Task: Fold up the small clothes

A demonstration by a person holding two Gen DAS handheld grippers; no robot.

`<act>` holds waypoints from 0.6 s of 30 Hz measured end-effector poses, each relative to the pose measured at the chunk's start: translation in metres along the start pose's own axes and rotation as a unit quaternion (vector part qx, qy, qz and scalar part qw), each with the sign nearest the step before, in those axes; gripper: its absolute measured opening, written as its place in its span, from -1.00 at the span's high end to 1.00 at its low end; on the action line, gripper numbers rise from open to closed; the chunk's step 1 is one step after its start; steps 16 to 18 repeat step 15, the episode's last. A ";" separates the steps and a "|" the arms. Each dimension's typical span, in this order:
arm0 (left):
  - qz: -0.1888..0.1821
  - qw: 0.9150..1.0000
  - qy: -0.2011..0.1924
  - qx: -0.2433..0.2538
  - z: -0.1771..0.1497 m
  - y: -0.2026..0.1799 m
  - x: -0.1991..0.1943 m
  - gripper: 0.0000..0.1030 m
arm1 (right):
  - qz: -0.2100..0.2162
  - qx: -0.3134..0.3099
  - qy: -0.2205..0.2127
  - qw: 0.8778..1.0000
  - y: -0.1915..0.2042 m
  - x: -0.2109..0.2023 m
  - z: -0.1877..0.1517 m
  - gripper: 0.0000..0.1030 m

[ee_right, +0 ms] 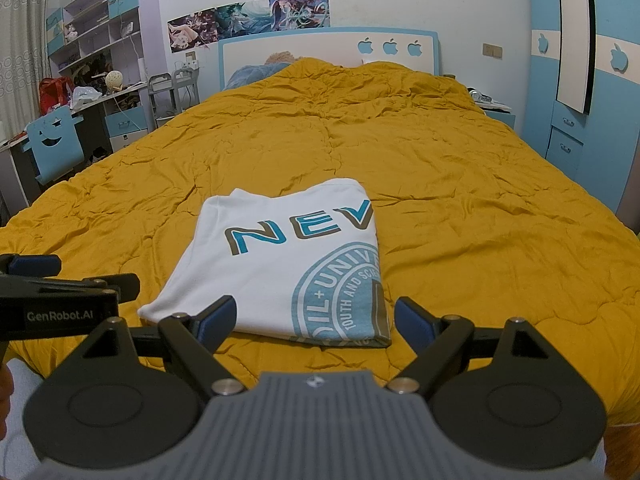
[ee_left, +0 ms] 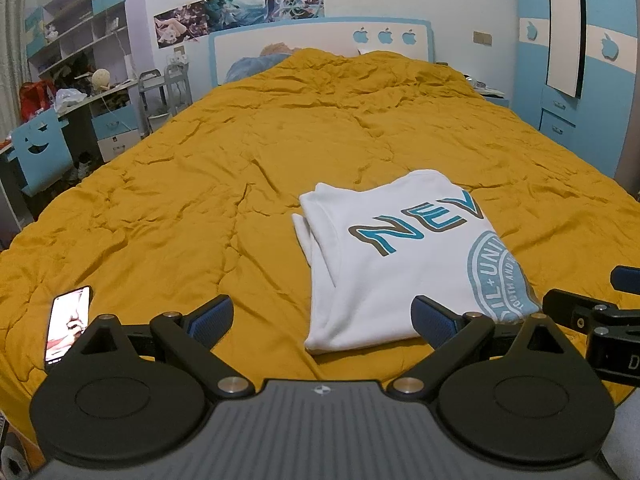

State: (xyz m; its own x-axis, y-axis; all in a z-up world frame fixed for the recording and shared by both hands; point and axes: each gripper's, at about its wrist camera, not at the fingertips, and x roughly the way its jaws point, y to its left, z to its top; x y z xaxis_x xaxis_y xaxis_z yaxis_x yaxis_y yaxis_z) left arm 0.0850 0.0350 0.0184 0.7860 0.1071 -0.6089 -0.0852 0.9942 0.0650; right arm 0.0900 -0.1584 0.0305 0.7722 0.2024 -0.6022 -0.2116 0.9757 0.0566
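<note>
Smartphone (ee_left: 68,322) lies at the far left on the mustard quilt (ee_left: 200,184), screen lit, partly hidden behind the left gripper's linkage. Left gripper (ee_left: 322,318) is held low and level over the near edge of the bed, pointing toward the headboard (ee_left: 320,40); its jaws stand wide apart and hold nothing. Its right blue pad (ee_left: 434,320) overlaps the near edge of the folded T-shirt (ee_left: 384,264) in the left wrist view; contact cannot be confirmed. The T-shirt is white knit cotton, folded into a flat rectangle with stacked layers visible along its left edge, printed with teal "NEV" lettering and a round teal seal. It rests on the quilt near the bed's foot, between the two grippers. Right gripper (ee_right: 314,318) is held at matching height and heading, jaws likewise spread and empty, both pads just short of the shirt's near edge. The quilt is wrinkled, stitched fabric covering the whole bed.
</note>
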 end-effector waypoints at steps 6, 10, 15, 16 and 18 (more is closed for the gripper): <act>-0.001 1.000 -0.002 0.003 0.002 0.002 -0.001 -1.00 | -0.001 0.001 -0.001 1.000 0.000 -0.001 0.000 -0.59; 0.001 1.000 -0.005 0.007 0.003 0.002 -0.001 -1.00 | -0.001 0.000 -0.002 1.000 0.001 0.002 -0.003 -0.59; 0.000 1.000 -0.005 0.007 0.003 0.001 -0.001 -1.00 | -0.001 0.001 -0.001 1.000 0.002 0.002 -0.004 -0.59; 0.000 1.000 -0.005 0.007 0.003 0.001 -0.001 -1.00 | -0.001 0.001 -0.001 1.000 0.002 0.002 -0.004 -0.59; 0.000 1.000 -0.005 0.007 0.003 0.001 -0.001 -1.00 | -0.001 0.001 -0.001 1.000 0.002 0.002 -0.004 -0.59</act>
